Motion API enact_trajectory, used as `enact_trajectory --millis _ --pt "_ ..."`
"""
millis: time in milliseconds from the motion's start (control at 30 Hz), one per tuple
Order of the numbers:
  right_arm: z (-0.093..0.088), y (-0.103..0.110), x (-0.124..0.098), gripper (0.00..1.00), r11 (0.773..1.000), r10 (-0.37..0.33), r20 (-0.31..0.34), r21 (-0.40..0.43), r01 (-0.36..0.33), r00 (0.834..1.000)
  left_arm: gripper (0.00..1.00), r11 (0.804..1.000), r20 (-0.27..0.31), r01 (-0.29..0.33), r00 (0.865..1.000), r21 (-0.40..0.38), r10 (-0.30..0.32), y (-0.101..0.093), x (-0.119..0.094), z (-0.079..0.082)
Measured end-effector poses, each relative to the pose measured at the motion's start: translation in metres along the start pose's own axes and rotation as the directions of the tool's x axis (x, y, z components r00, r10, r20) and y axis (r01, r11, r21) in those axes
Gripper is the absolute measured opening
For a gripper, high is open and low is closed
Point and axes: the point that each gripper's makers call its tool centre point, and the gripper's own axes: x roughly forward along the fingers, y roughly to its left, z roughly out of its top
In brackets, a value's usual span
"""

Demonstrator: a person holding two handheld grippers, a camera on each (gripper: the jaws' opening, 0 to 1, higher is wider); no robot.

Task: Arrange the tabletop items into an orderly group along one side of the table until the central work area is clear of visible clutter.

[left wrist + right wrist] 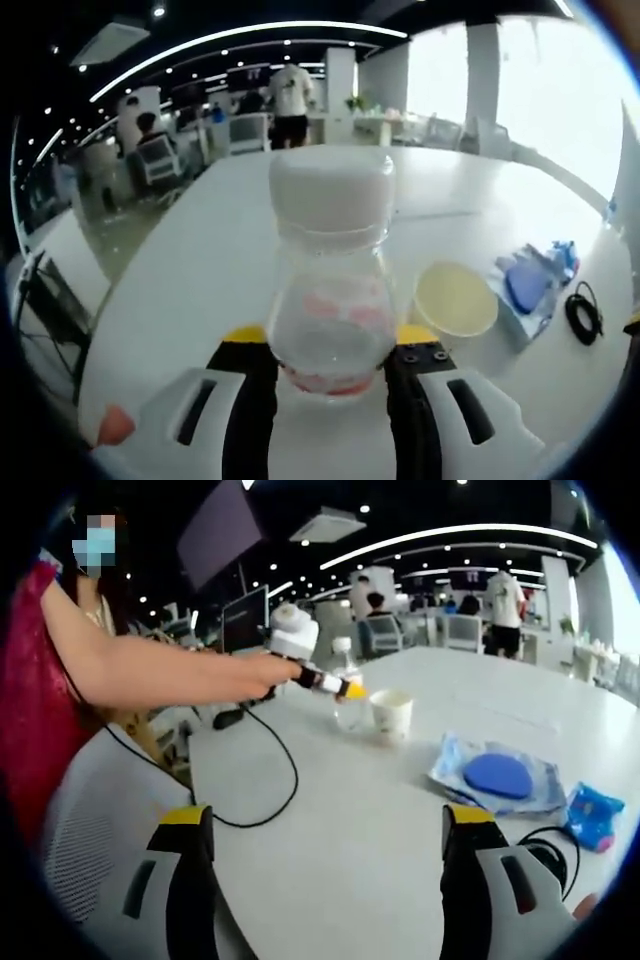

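Observation:
A clear plastic bottle [330, 300] with a white cap stands upright on the white table [200, 260]. My left gripper [330, 352] is shut on its lower body, one jaw pressed against each side. In the right gripper view, a person's arm holds that left gripper [350, 691] out against the bottle [346, 708]. A paper cup [455, 298] stands just right of the bottle, also seen as the cup [392, 715] beside it. My right gripper [330, 880] hangs open over the near table with nothing between its jaws.
A blue pad in a clear packet [500, 777] lies right of centre, with a small blue wrapper [595, 815] and a coiled black cable [545, 852] near it. A black cord [270, 780] trails across the table. Office chairs and people stand far behind.

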Motion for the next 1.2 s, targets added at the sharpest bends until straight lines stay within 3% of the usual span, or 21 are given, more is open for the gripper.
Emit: enact_trajectory --millis 600,900,1200 --pt "-0.0022 -0.0002 0.0004 0.93 1.000 0.004 -0.005 0.003 -0.004 1.000 0.39 0.997 0.015 -0.068 0.998 -0.037 0.068 0.0012 0.0001 0.0011" --pt "-0.0017 -0.0006 -0.0003 0.93 1.000 0.003 -0.004 0.003 -0.003 1.000 0.41 0.998 0.016 -0.070 0.997 -0.006 0.070 0.0011 0.0001 0.0019" --pt "-0.0033 0.0001 0.0007 0.93 1.000 0.006 -0.011 0.002 -0.006 1.000 0.53 0.997 0.006 -0.072 0.997 -0.026 0.072 0.0028 -0.0029 -0.0032"
